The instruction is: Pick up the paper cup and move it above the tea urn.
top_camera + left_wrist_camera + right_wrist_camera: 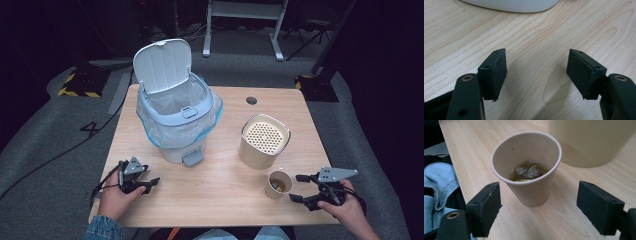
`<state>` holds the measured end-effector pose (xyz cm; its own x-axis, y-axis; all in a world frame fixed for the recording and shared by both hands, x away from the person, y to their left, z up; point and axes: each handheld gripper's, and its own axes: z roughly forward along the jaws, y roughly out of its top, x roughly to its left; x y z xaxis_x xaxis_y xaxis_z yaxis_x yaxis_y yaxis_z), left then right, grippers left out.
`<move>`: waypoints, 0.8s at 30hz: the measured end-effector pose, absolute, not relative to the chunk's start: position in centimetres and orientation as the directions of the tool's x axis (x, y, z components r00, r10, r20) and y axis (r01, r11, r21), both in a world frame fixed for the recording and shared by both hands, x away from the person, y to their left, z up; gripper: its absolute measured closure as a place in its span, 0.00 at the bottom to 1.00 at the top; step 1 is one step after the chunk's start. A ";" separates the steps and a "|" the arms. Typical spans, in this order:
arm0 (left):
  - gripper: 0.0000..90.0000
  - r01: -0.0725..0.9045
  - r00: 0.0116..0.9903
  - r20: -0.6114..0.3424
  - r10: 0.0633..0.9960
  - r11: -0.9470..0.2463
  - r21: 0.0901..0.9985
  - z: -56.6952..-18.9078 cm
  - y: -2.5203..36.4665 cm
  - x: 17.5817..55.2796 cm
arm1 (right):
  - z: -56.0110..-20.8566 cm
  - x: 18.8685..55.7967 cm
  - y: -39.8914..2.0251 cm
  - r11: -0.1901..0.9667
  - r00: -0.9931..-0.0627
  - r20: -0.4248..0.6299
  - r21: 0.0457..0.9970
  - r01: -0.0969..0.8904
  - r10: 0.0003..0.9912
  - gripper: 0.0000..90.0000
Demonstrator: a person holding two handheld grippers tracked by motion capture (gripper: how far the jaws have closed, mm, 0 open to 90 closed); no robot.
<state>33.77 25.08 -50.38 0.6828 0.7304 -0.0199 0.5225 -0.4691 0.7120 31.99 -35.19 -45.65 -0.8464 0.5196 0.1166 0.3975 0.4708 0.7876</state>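
- My right tongs (299,188) are spread wide, released, low at the near right of the tabletop (220,190).
- The paper cup (278,184) stands upright just ahead of them, untouched, with dark liquid and scraps inside, just near of the beige canister (264,141).
- My left tongs (151,183) rest released at the near left, close to the pedal bin (176,112), nothing between them.

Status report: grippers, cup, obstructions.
Right gripper open, lined up on cup, not touching. Left gripper open, empty. Cup upright, dark liquid inside. Canister close behind.
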 end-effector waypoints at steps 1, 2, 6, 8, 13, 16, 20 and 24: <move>0.37 0.522 0.683 -0.020 0.730 -0.469 0.712 -50.4 25.1 33.8 | -46.0 32.0 -35.0 0.471 -0.847 0.119 0.787 0.398 0.517 0.22; 0.37 0.523 0.683 -0.022 0.730 -0.468 0.712 -50.4 25.1 33.8 | -46.4 32.1 -34.8 0.468 -0.848 0.123 0.789 0.399 0.515 0.22; 0.37 0.523 0.683 -0.021 0.730 -0.469 0.712 -50.4 25.1 33.8 | -47.6 32.3 -34.1 0.464 -0.855 0.123 0.796 0.388 0.504 0.22; 0.37 0.522 0.683 -0.021 0.730 -0.469 0.712 -50.4 25.1 33.8 | -48.1 32.5 -33.8 0.462 -0.862 0.118 0.804 0.375 0.494 0.22; 0.37 0.523 0.683 -0.022 0.730 -0.468 0.712 -50.4 25.1 33.8 | -48.9 32.8 -32.6 0.461 -0.870 0.109 0.812 0.357 0.482 0.22; 0.37 0.522 0.683 -0.021 0.730 -0.469 0.712 -50.4 25.1 33.8 | -49.2 33.0 -32.3 0.461 -0.871 0.107 0.814 0.353 0.479 0.23; 0.37 0.523 0.684 -0.022 0.730 -0.469 0.712 -50.4 25.1 33.8 | -49.6 33.1 -31.7 0.449 -0.872 0.104 0.824 0.345 0.479 0.24; 0.36 0.522 0.684 -0.021 0.729 -0.469 0.712 -50.4 25.1 33.8 | -49.9 33.2 -31.3 0.434 -0.874 0.104 0.836 0.335 0.474 0.31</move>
